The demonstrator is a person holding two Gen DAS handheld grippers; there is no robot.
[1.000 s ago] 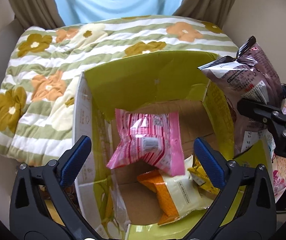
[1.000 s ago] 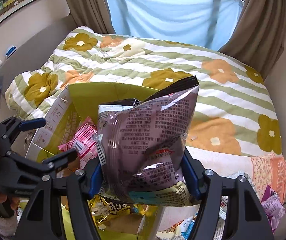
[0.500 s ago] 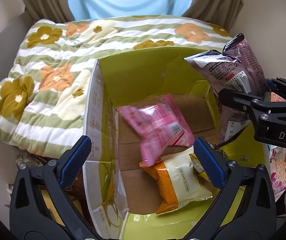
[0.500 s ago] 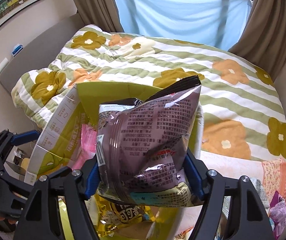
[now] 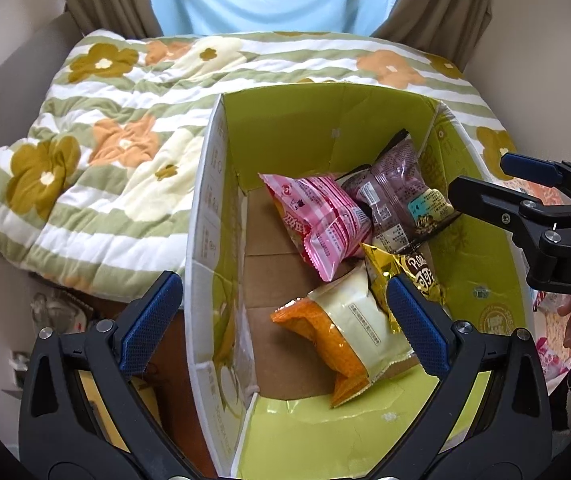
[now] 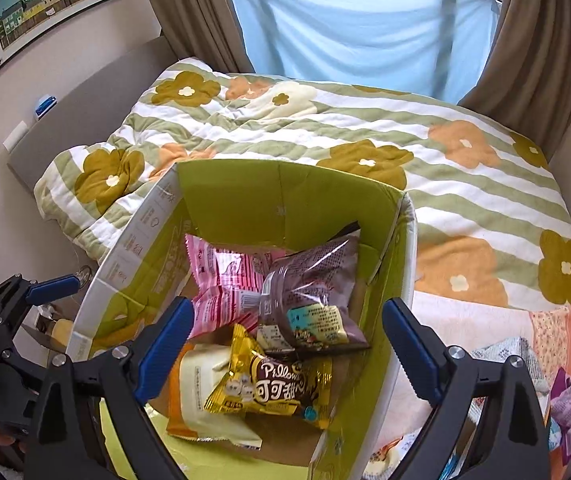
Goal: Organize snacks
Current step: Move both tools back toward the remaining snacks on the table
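Box [image 6: 401, 240] loaded with four packets; both tools empty, jaws spread.

Purple bag [image 6: 309, 292] lies free inside at the far right corner, leaning on pink striped packet [image 6: 225, 280] and overlapping gold pillow snack [image 6: 269, 384]; orange-and-cream packet [image 5: 345, 328] sits nearest the front wall. Right gripper [image 6: 285, 352] hovers over the box mouth, released, gripping nothing. Left gripper [image 5: 281, 312] is wide open too, straddling the box's left wall without pinching it. Judged step: a drop-off just finished, with a fetch due. More wrapped snacks [image 6: 569, 404] lie on the towel to the right of the box; next move likely calls for swinging the right tool there, closing on one packet's edge, and carrying it back over the rim.
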